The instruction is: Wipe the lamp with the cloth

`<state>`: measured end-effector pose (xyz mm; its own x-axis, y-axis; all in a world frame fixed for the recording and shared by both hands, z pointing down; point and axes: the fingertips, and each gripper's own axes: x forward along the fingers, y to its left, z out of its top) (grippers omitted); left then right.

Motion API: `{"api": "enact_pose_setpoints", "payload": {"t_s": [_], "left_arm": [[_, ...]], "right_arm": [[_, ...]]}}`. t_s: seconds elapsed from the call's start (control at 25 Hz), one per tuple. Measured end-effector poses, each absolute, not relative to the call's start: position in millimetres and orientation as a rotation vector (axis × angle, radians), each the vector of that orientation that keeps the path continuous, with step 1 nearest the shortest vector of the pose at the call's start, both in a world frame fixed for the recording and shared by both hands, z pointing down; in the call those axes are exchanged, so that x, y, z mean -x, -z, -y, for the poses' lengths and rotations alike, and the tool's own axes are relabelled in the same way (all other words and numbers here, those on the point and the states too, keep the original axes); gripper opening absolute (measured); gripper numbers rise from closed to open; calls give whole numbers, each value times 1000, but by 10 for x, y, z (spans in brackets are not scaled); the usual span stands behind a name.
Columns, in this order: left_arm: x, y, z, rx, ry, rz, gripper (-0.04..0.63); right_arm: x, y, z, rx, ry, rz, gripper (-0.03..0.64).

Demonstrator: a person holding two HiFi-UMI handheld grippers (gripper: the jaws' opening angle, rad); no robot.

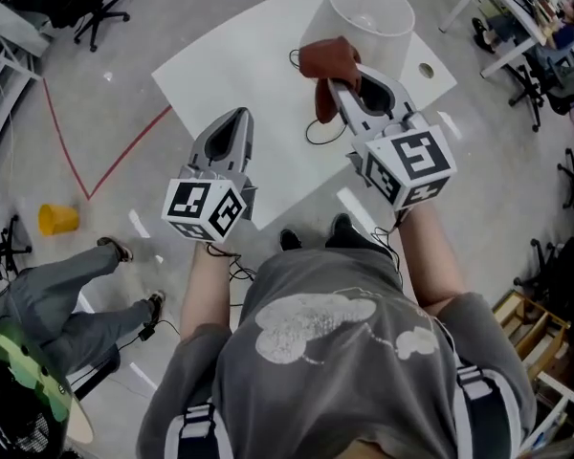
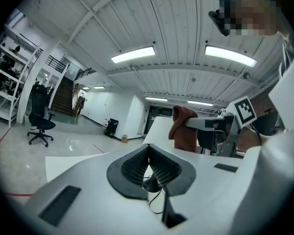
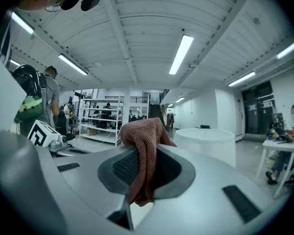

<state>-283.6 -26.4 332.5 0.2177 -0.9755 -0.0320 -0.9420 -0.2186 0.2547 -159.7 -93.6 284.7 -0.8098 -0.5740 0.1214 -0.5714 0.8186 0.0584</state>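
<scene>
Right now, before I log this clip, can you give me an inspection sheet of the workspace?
Surface: white table, with one round hole near its right edge.
Job's things: lamp with a white shade, standing on the table; reddish-brown cloth held up beside the shade, contact unclear.
Clutter: nothing seen on the table.
Grippers: left tool shut and empty; right tool shut on the cloth.
Cables: black cable looping on the table by the lamp.
Surroundings: yellow object and red floor line on the floor; office chair; another person at left.
</scene>
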Motion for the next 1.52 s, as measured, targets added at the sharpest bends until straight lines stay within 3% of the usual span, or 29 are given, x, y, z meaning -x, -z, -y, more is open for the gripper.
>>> {"api": "enact_pose_setpoints", "payload": {"t_s": [0.28,0.96,1.52], "left_arm": [[2748,-3362,357,-2304,262,1861,8],[2988,-3549,594,-2275,186,1824,8],[3275,-3163,1168,-2542,230,1550,8]], "right_arm": [[1717,-2805,1257,-961,137,2820,58],[2084,-3921,960,-721,-127,2712,58],[2288,-2897,1326,-1257,-24,2728,58]]}}
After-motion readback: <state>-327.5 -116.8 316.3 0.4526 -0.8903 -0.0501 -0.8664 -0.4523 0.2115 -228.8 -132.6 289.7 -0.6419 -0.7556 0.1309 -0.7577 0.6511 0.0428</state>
